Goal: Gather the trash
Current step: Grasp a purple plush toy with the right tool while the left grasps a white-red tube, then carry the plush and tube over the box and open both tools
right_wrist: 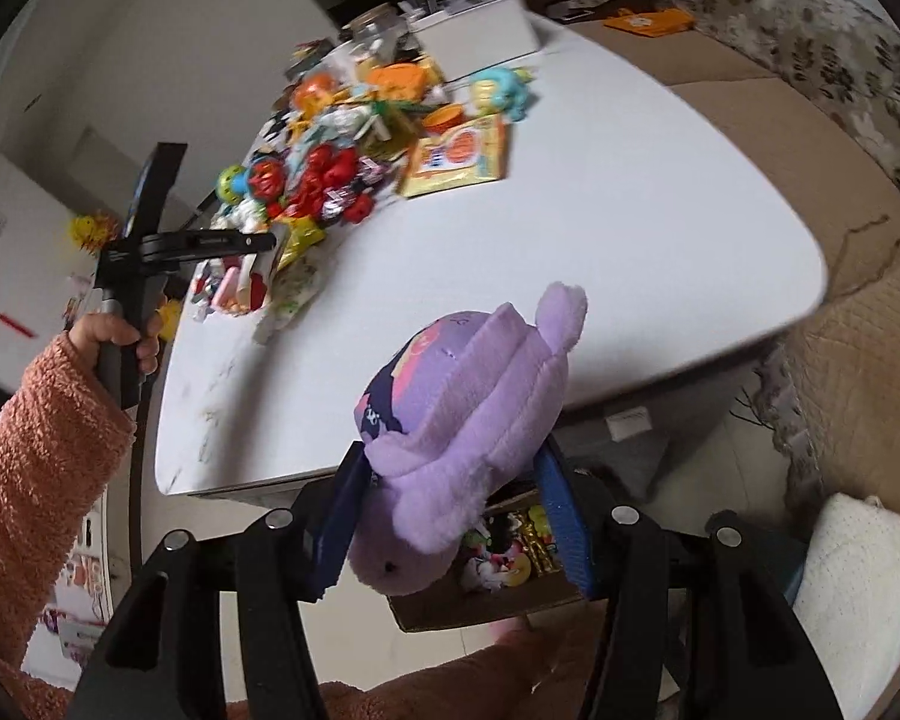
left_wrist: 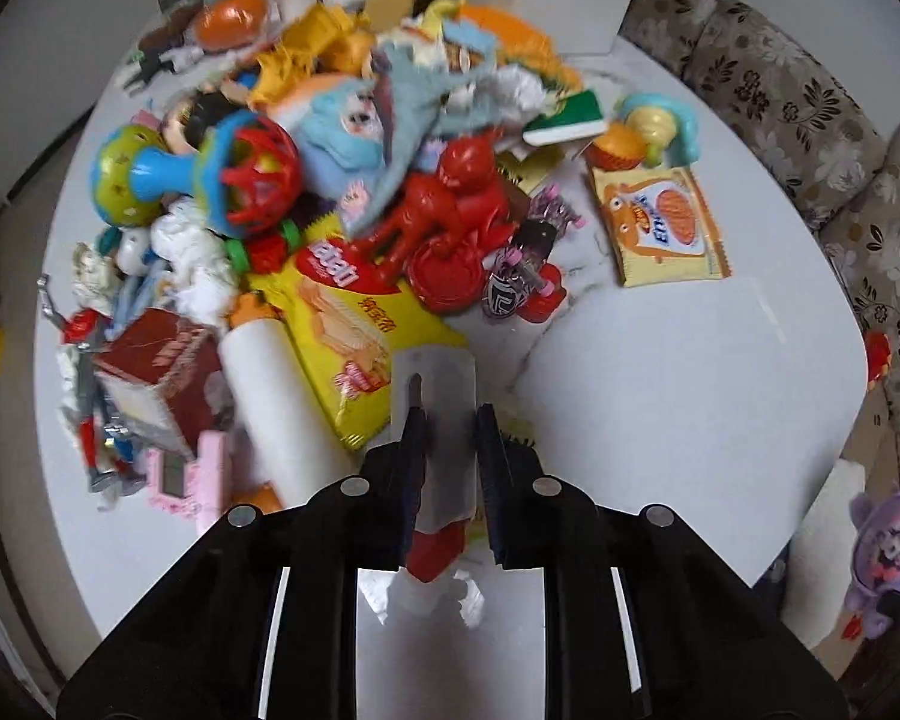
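We see a smooth, faintly veined white tabletop, glossy yellow foil wrappers, shiny red plastic toys, crumpled paper, a soft purple plush, matt black plastic grippers and a fuzzy pink sleeve.

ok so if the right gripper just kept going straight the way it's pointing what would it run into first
Probably the open cardboard box just past its fingertips, already holding colourful bits. The right gripper is shut on a purple plush toy, which would touch first. Depth is hard to judge; the white table edge lies above that line.
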